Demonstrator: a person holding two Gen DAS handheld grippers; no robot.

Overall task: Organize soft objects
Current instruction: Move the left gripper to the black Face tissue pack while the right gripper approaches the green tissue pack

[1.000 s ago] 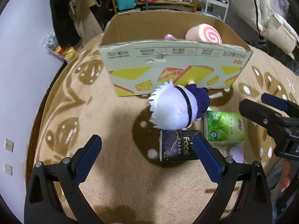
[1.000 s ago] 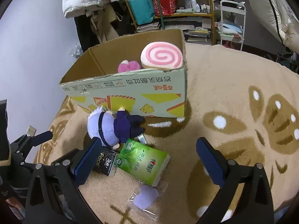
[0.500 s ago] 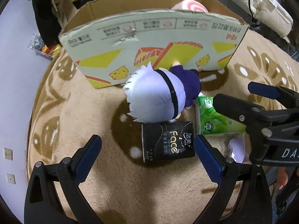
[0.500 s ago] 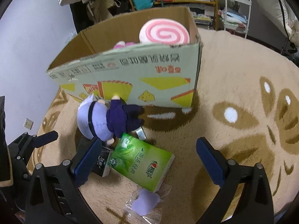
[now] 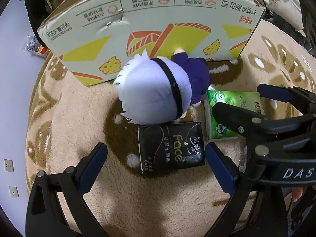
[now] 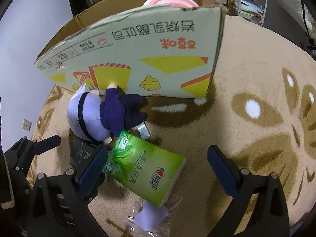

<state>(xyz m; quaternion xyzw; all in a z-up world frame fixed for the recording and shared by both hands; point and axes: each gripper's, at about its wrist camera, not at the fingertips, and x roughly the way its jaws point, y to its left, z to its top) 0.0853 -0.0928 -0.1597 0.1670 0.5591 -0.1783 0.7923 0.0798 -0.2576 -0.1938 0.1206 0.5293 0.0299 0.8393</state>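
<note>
Left wrist view looks down on a tan rug with brown leaf patterns. From the left: the left gripper hangs with its blue-padded fingers spread wide and holding nothing, and the black tissue pack lies flat on the rug between them. Just behind the pack a plush doll with pale hair, a black band and dark blue clothes lies against the front wall of a cardboard box. Right of the black pack, touching or nearly touching it, lies a green tissue pack, partly covered by the right gripper reaching in from the right edge.

Right wrist view shows the right gripper also wide and holding nothing, the green tissue pack between its fingers. The doll lies beyond it against the box, where a pink swirl cushion shows above the rim. A small clear bag with something lilac lies at the green pack's near corner.
</note>
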